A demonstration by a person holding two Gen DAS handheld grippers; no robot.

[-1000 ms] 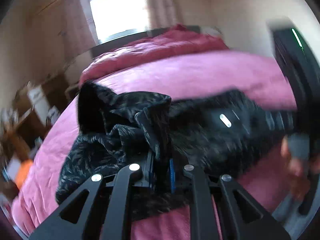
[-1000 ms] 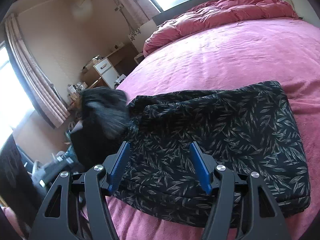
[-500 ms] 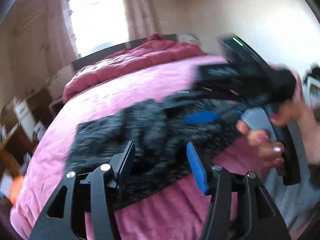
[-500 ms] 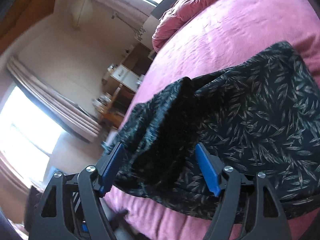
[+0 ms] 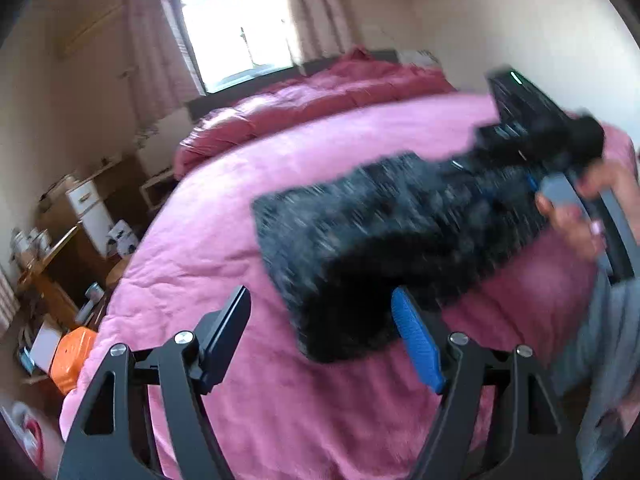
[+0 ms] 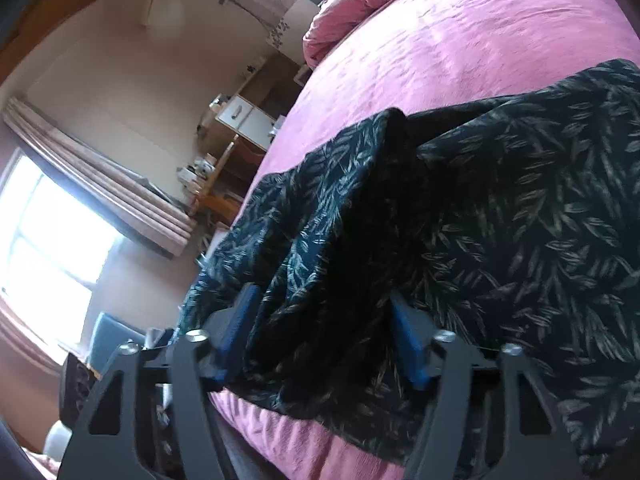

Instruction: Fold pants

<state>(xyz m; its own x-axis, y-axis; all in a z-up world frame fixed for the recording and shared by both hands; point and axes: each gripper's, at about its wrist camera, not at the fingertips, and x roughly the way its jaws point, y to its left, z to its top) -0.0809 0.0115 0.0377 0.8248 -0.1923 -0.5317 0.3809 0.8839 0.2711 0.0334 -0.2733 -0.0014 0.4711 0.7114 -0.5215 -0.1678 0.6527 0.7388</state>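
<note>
The pants (image 5: 376,232) are dark navy with a pale leaf print and lie folded in a thick stack on the pink bed cover (image 5: 224,220). My left gripper (image 5: 320,320) is open and empty, at the near left corner of the stack, its blue pad beside the cloth. In the right wrist view the pants (image 6: 500,220) fill the frame, with a raised fold between the fingers. My right gripper (image 6: 320,320) is open, its jaws straddling that fold. The right gripper (image 5: 532,152) and the hand holding it show blurred at the far right of the left wrist view.
A bunched red duvet (image 5: 320,96) lies at the head of the bed under a bright window (image 5: 232,28). A wooden desk with white drawers (image 5: 80,216) and clutter stands left of the bed. An orange object (image 5: 72,356) sits on the floor.
My left gripper let go of the pants, opened and drew back towards the near corner. The lifted cloth dropped onto the stack. My right gripper tilted and moved in over the raised fold.
</note>
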